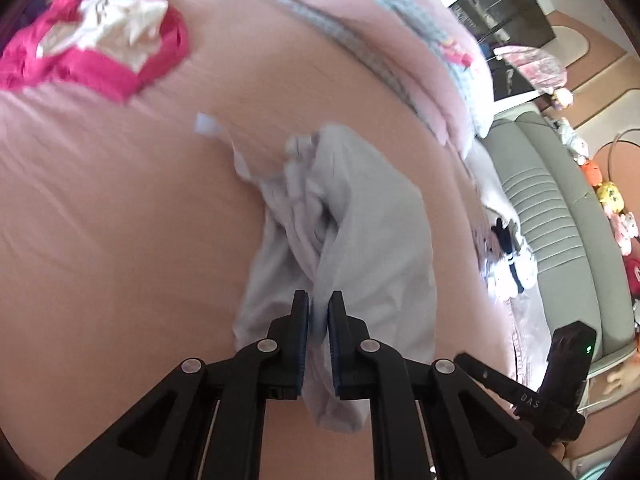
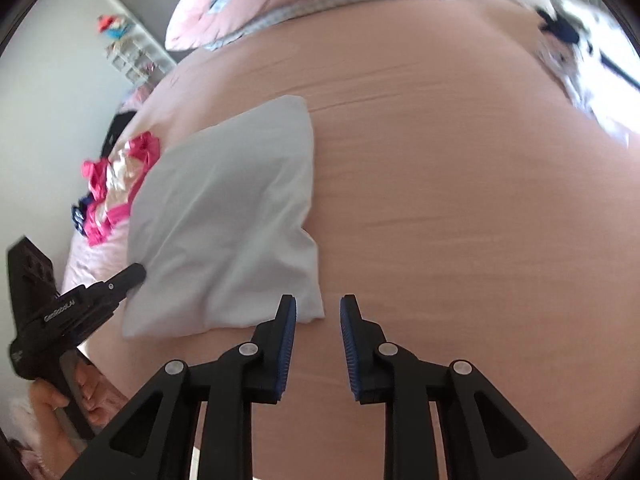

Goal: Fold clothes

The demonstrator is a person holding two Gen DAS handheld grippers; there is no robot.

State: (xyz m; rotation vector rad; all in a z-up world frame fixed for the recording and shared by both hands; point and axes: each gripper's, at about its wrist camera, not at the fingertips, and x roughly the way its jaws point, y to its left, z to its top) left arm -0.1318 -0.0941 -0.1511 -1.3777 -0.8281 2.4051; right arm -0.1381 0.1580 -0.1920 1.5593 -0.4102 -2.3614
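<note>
A light grey garment [image 1: 360, 220] lies on the pink bed sheet [image 1: 120, 220]. My left gripper [image 1: 319, 298] is shut on its near edge, and the cloth is pinched between the blue pads and bunches up ahead of them. In the right wrist view the same garment [image 2: 228, 220] looks like a folded slab, with the left gripper [image 2: 136, 270] at its left edge. My right gripper [image 2: 318, 304] stands open over bare sheet with nothing between its fingers. The garment's near corner lies just left of its left finger [image 2: 286, 320].
A heap of bright pink and white clothes [image 1: 100, 40] [image 2: 112, 184] sits at the bed's far left. A rolled pink quilt [image 1: 380, 40] runs along the back. White and black garments [image 1: 508, 264] [image 2: 568, 40] lie at the right edge, beside a padded grey-green bench [image 1: 560, 220] with plush toys.
</note>
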